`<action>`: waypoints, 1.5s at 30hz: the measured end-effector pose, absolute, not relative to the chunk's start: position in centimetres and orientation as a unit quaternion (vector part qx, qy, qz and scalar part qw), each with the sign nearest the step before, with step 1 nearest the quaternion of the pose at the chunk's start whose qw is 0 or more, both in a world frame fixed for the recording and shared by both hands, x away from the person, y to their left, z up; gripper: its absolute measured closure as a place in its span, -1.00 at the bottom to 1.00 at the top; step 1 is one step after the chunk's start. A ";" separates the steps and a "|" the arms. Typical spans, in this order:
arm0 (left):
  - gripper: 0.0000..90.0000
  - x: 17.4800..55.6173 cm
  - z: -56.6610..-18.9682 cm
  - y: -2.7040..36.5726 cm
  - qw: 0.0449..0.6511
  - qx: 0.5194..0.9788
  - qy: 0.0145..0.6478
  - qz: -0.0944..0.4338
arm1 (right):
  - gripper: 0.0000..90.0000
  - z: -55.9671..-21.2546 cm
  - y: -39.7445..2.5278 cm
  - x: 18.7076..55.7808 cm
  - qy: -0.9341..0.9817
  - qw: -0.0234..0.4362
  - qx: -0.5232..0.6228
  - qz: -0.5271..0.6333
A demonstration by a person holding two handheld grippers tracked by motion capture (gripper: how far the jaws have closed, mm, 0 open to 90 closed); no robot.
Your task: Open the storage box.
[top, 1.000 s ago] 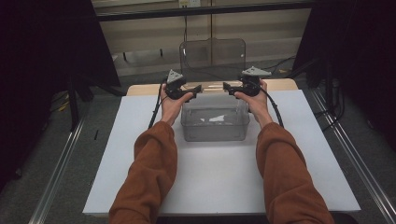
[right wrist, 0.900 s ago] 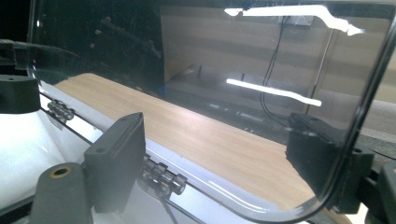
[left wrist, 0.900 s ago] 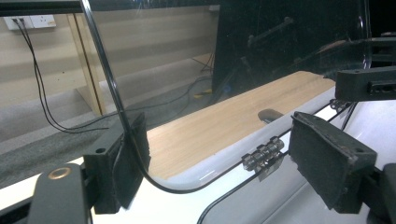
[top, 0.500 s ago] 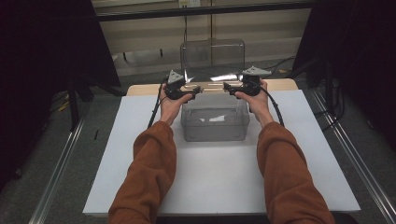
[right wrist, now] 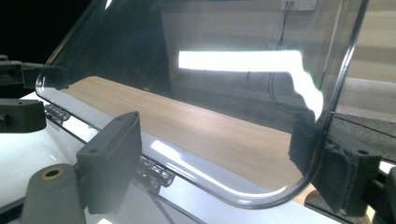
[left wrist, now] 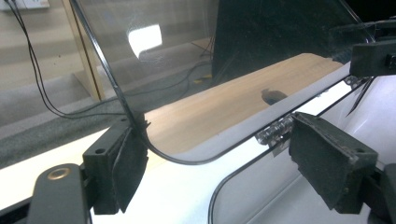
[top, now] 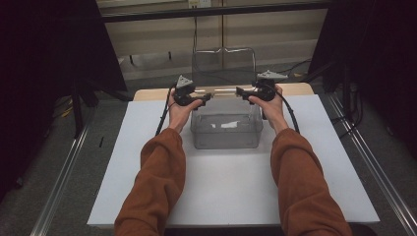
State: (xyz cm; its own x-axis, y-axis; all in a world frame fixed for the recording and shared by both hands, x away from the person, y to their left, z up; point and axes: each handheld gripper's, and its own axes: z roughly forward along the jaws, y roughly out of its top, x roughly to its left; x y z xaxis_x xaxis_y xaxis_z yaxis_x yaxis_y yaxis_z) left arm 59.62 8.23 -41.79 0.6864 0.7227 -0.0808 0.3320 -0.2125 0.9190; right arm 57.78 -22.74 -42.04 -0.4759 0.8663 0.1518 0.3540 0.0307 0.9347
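Holding a clear plastic lid (top: 223,66) upright above a clear plastic box (top: 226,129), a person in rust-orange sleeves works at a white table (top: 319,162) with a gripper in each hand. The box sits toward the far middle of the table, and the lid rises from its back rim on small clear hinges (left wrist: 275,130).

The left gripper (top: 196,97) meets the lid's lower left corner. In the left gripper view its jaws stand apart: one pad touches the lid's curved edge, the other hangs free beside the hinge, so it steadies the lid and does not clamp it. The right gripper (top: 246,92) meets the lower right corner in the same way; in the right gripper view one jaw presses the lid's rounded edge and the other stands clear of it, jaws apart.

The lid looks light, thin and stiff, with a glossy surface that mirrors a bright lamp, so it is probably slippery under the pads. The hinges seem the fragile part. The best hold is likely across the thin side edges near the corners, both sides moved evenly to avoid twisting the hinges.
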 end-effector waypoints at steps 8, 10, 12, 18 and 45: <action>-0.63 59.7 -42.4 8.0 0.510 0.765 0.352 0.175 | -0.69 -42.3 -22.9 58.0 0.664 0.223 0.473 0.535; -0.63 59.6 -42.5 7.9 0.509 0.767 0.353 0.170 | -0.69 -42.4 -23.0 58.0 0.660 0.218 0.476 0.539; -0.62 59.6 -42.6 7.8 0.509 0.766 0.353 0.170 | -0.69 -42.4 -23.0 58.0 0.658 0.216 0.479 0.539; -0.63 59.6 -42.7 7.8 0.510 0.764 0.359 0.165 | -0.69 -42.6 -23.1 58.1 0.654 0.205 0.487 0.541; -0.55 59.7 -43.5 7.9 0.495 0.772 0.379 0.124 | -0.78 -43.0 -23.1 58.0 0.630 0.198 0.517 0.545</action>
